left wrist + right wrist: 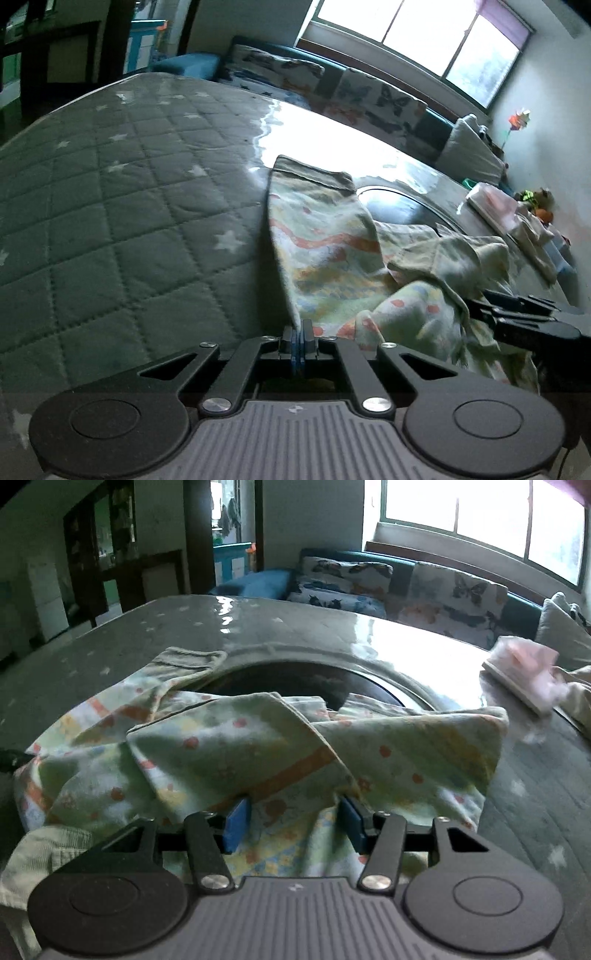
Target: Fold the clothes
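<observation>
A quilted grey star-print counter (110, 206) carries a soft pastel garment (221, 753); beyond it, a butterfly-cushioned sofa (443, 587). Left claw (300, 326) pinches its edge; right claw (293, 821) is spread over rumpled folds.

Quilted star table cover (110, 206), patterned garment (325, 236), folded pile (524, 664)

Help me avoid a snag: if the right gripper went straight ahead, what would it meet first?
Probably the patterned garment: the open right gripper already has its folded cloth between and just ahead of the fingers, though depth is unclear.

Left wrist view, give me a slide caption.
Left gripper shut on patterned garment, lying across the quilted star cover.
</observation>
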{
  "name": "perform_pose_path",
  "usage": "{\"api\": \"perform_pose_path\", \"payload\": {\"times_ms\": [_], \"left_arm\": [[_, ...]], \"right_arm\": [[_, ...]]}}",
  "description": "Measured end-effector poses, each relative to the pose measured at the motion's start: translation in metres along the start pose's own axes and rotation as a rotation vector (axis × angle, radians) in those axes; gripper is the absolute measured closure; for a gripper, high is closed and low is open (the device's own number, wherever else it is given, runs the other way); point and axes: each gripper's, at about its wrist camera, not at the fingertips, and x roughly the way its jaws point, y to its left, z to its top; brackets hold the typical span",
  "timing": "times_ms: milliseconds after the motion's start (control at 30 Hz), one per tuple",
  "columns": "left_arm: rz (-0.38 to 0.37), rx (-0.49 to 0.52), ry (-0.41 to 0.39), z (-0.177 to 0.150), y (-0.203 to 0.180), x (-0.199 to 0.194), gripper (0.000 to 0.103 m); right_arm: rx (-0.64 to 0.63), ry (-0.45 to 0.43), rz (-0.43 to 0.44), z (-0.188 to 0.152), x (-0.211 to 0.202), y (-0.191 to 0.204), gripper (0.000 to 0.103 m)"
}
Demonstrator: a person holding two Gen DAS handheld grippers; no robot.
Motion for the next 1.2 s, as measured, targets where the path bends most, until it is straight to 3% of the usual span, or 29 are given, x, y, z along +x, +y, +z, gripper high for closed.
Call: {"api": "perform_pose_path", "payload": {"times_ms": [100, 367, 633, 733, 867, 1033, 1200], "left_arm": [[0.007, -0.008, -0.004, 0.0, -0.001, -0.001, 0.101], [0.001, -0.025, -0.016, -0.003, 0.005, -0.004, 0.099], [-0.003, -0.026, -0.035, -0.007, 0.004, -0.003, 0.097], [0.004, -0.011, -0.049, -0.009, 0.001, -0.003, 0.095], [-0.005, 0.007, -0.066, -0.012, -0.002, -0.004, 0.086], [-0.047, -0.01, -0.107, -0.019, 0.0, -0.006, 0.073], [-0.077, 0.041, -0.155, -0.029, -0.008, -0.008, 0.043]], "right_arm": [[-0.008, 0.009, -0.007, 0.009, 0.008, 0.002, 0.042], [-0.05, 0.028, -0.029, 0.006, -0.009, 0.002, 0.042], [-0.123, 0.025, -0.029, -0.035, -0.052, 0.008, 0.029], [-0.112, 0.031, -0.035, -0.046, -0.066, 0.006, 0.029], [-0.147, 0.036, -0.067, -0.052, -0.08, 0.007, 0.029], [-0.17, -0.039, -0.05, -0.031, -0.093, 0.018, 0.029], [-0.203, -0.084, 0.008, -0.003, -0.082, 0.042, 0.036]]}}
